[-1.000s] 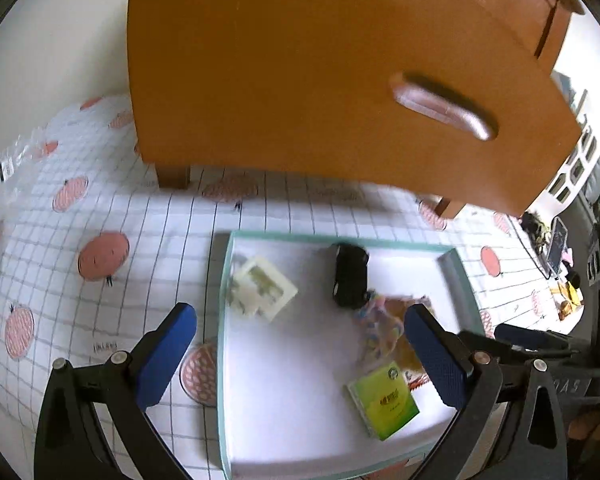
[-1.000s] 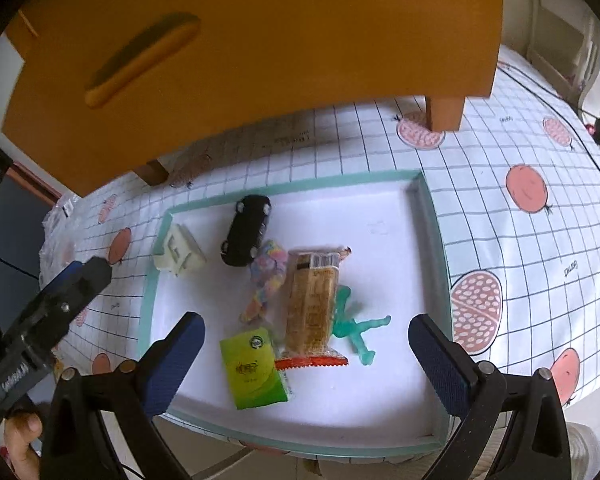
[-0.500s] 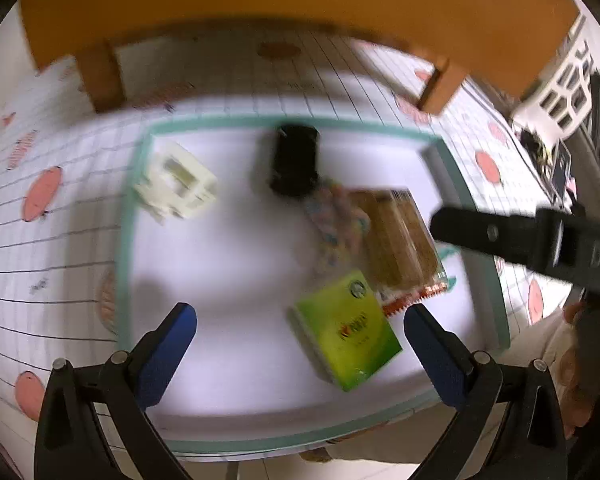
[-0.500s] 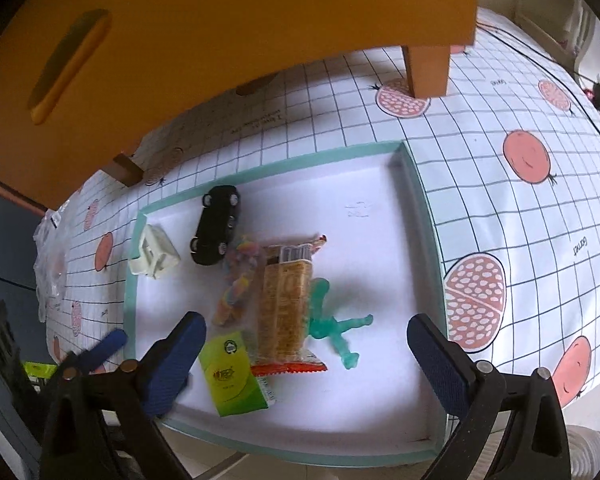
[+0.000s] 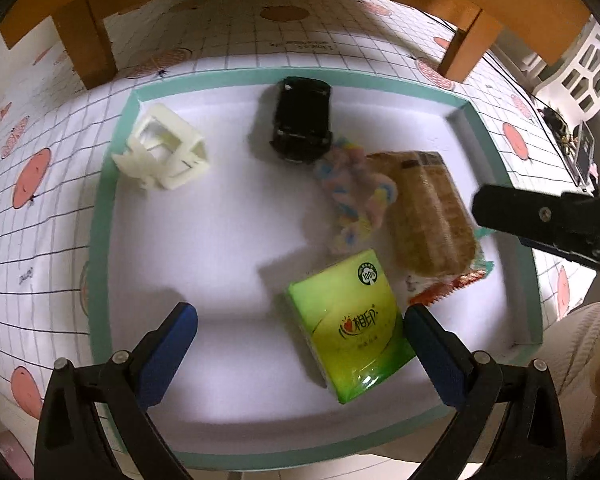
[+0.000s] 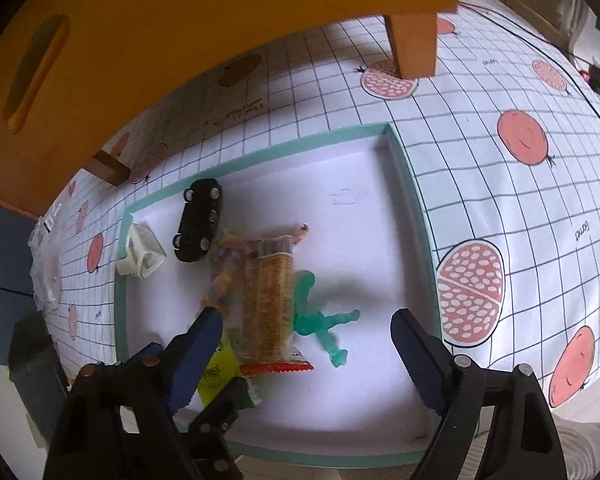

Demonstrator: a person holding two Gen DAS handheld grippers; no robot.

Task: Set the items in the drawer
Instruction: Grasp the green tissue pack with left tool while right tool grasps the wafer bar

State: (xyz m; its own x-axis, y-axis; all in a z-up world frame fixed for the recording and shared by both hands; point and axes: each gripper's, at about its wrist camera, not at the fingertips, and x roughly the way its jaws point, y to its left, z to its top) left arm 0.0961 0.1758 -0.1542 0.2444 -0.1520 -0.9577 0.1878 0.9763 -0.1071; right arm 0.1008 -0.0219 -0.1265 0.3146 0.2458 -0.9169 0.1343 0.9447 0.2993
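Observation:
A white tray with a teal rim holds a white plastic cube toy, a black toy car, a pastel sweet packet, a biscuit packet and a green tissue pack. My left gripper hangs open low over the tray, with the tissue pack between its fingers near the right pad and untouched. My right gripper is open with its jaws closing. The biscuit packet's red end and a green toy figure lie between its pads, which press on nothing.
The wooden drawer cabinet, handle at the left, overhangs the far side on legs. A grid tablecloth with pomegranate prints surrounds the tray. A clear plastic bag lies far left. A hand and white sleeve show lower right.
My left gripper has sunk and tipped down over the tray, so the green tissue pack now lies between its fingers. The right gripper's fingers have drawn closer together over the biscuit packet.

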